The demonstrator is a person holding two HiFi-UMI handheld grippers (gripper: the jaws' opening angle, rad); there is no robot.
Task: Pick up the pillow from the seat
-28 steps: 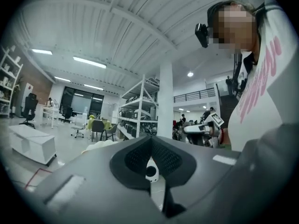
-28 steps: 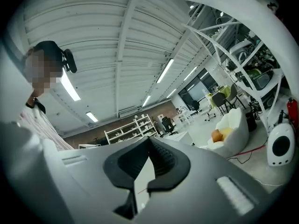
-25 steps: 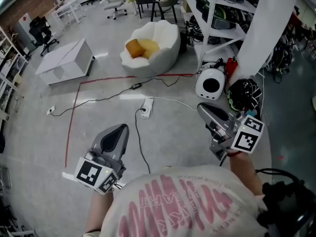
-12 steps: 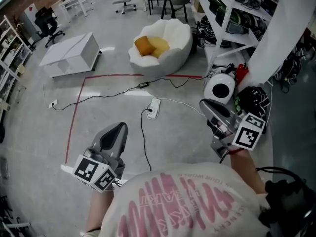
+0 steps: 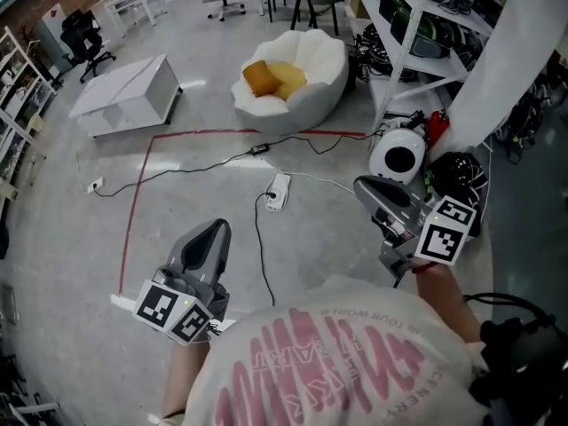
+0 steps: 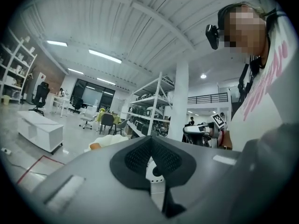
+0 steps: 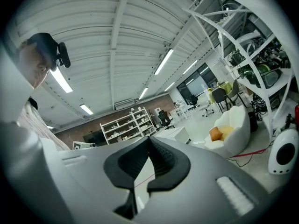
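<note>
An orange pillow [image 5: 256, 77] and a yellow pillow [image 5: 288, 78] lie side by side in a white shell-shaped seat [image 5: 315, 60] far ahead on the floor. The right gripper view shows the same seat [image 7: 238, 129] and orange pillow [image 7: 215, 134] at a distance. My left gripper [image 5: 214, 232] is shut and empty, held level low at the left. On the other side my right gripper [image 5: 364, 185] is likewise shut with nothing in it. Both are well short of the seat. In their own views the left gripper [image 6: 150, 141] and the right gripper [image 7: 148, 143] have their pads together.
A low white cabinet [image 5: 129, 96] stands at the left. Red tape [image 5: 138, 202], a black cable and a white power strip [image 5: 278, 189] lie on the floor before the seat. A round white device [image 5: 398, 158], a dark helmet [image 5: 454, 174], shelving [image 5: 417, 25] and a white column [image 5: 510, 51] crowd the right.
The seat, cabinet and power strip have drifted a little to the right in the head view as the person moved. Both grippers keep their place before the body, still shut.
</note>
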